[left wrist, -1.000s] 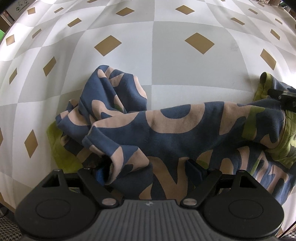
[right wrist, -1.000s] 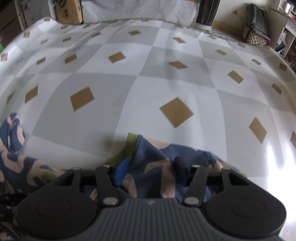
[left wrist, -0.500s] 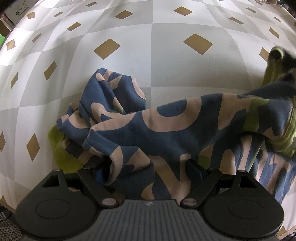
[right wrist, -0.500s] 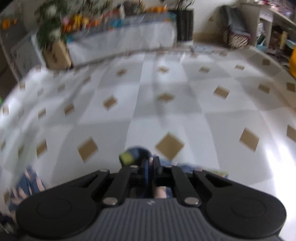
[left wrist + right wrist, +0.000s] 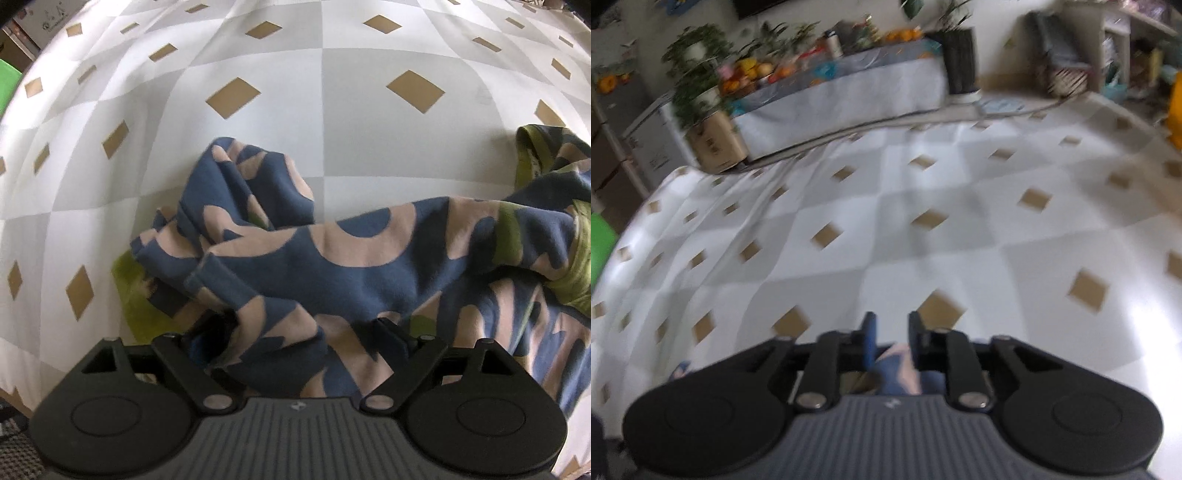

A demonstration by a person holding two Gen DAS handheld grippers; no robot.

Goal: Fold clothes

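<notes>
Left wrist view: the left gripper (image 5: 297, 332), a matte black plastic claw with ribbed housing and two round pivot discs, points steeply down over a rumpled garment of soft knit cloth, navy blue with curved beige shapes and olive-green lining (image 5: 369, 266). Its jaws stand wide apart, and a bunched fold of the cloth rises between them; whether the pads press on that fold cannot be told, since the cloth hides the left finger's tip. The garment lies in loose ridges on a smooth, glossy table covering of white and grey squares with tan diamonds (image 5: 332, 110). One lobe of cloth heaps up toward the upper left, and the olive-green hem curls up at the far right edge.

Right wrist view, blurred: the right gripper (image 5: 891, 332), of the same black plastic with a blue pad on its left finger, is held above the checked covering. Its jaws have just been opening from a closed position and now stand a narrow gap apart. A strip of the navy and beige cloth (image 5: 899, 373) shows low between the fingers, near their roots; the tips are bare. Beyond the covering stand a cardboard box (image 5: 716, 146) and leafy green potted plants (image 5: 696, 77).
</notes>
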